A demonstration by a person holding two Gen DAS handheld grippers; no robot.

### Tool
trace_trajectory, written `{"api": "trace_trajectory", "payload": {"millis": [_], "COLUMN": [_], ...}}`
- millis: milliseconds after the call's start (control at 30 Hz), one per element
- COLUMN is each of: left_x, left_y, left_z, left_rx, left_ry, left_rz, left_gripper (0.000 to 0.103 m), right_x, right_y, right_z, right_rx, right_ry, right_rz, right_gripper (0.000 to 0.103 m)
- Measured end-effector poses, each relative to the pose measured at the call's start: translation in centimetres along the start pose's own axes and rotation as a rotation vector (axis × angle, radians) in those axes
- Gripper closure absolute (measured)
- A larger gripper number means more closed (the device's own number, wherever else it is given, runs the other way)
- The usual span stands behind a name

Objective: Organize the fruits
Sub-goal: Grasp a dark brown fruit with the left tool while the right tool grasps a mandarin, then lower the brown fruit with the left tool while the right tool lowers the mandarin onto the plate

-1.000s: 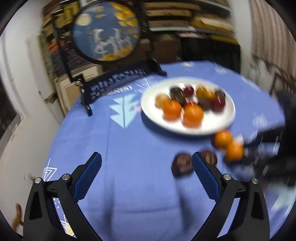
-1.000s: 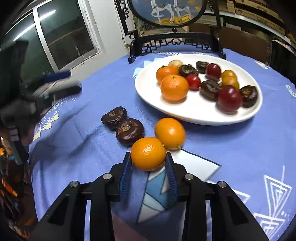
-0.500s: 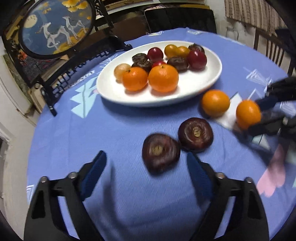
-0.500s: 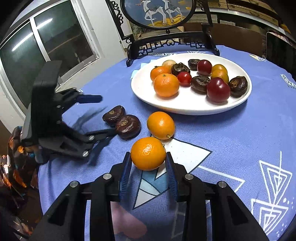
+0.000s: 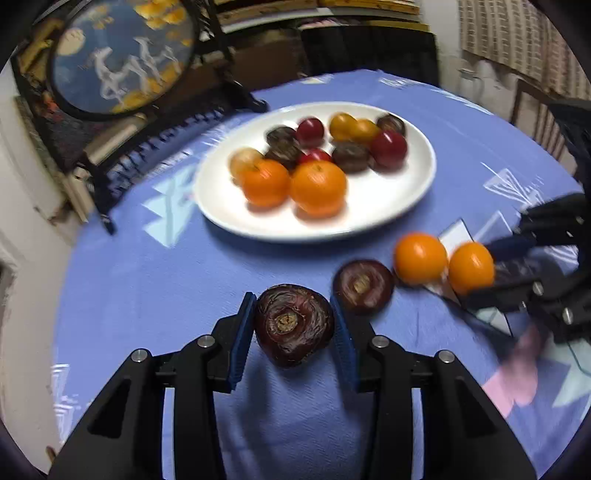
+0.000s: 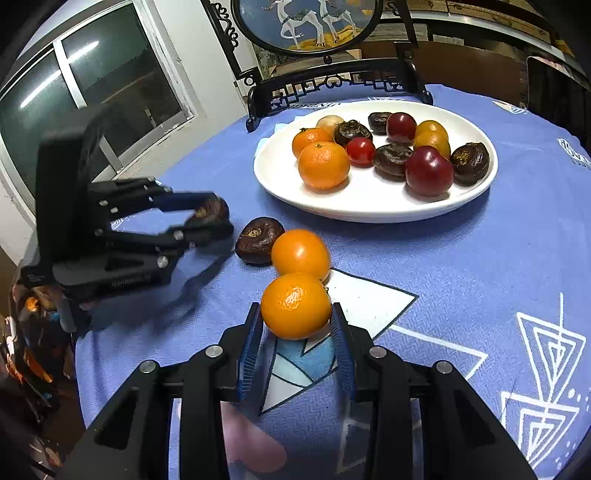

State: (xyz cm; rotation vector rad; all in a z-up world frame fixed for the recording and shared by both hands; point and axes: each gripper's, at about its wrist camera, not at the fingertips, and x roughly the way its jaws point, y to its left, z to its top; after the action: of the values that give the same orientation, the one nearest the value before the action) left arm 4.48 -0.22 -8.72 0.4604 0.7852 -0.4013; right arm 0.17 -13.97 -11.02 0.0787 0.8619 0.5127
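two tools, two fruits at the blue desk

the left tool (image 5: 293, 325) is gripping a dark wrinkled fruit (image 5: 293, 325) low over the blue cloth of the desk (image 5: 155, 295), its blue pads (image 5: 243, 339) pressing on both sides after the jaws have just been closing around it. a second dark fruit (image 5: 364, 287) is lying just beside it, toward the right of the left wrist view. the right tool (image 6: 297, 326) is holding an orange (image 6: 296, 305) between narrow jaws, the fruit sitting over a white triangle printed on the cloth. another orange (image 6: 301, 254) is resting right behind the held one, touching or nearly touching it, and next to the second dark fruit. beyond them a white plate (image 6: 369, 206) is carrying two more oranges, several dark fruits, red fruits, two yellow ones and a pale one. a round painted screen (image 6: 308, 22) on a black carved stand is standing behind the plate at the desk's far edge, with a window (image 6: 92, 85) showing to the left in the right wrist view.
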Motion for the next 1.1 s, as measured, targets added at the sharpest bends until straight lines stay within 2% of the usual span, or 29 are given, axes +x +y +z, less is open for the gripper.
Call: {"api": "trace_trajectory", "payload": {"millis": [67,233,467,867,1000,1100], "left_x": [-0.7,-2.0,-2.5,-2.8,-3.1,-3.6], "left_y": [-0.3,-0.9,-1.5,-2.5,-2.1,-1.0], "left_z": [0.5,1.1,1.4,1.7,2.7,4.3], "left_rx": [-0.005,-0.029,-0.068,-0.077,-0.099,-0.154], "left_ry": [-0.021,-0.052,-0.05,-0.049,-0.069,-0.103], "left_rz": [0.035,0.068,0.064,0.061,0.057,0.051], "left_gripper": [0.063,0.063,0.063,0.063,0.063,0.063], "right_x": [-0.4,-0.9,-1.4,-1.2,-1.8,-3.1], "right_y": [0.3,0.8,1.3,1.4,1.3,0.9], "right_z": [0.0,0.1,-0.1,-1.0,-0.4,1.1], "right_rx": [-0.007,-0.024,-0.041,-0.057,-0.071,-0.08], "right_ry": [-0.01,-0.012,-0.009,0.017,-0.001,-0.045], "right_rz": [0.004,0.013,0.018,0.015,0.008,-0.007], "right_gripper": [0.066,0.066,0.066,0.066,0.066,0.066]}}
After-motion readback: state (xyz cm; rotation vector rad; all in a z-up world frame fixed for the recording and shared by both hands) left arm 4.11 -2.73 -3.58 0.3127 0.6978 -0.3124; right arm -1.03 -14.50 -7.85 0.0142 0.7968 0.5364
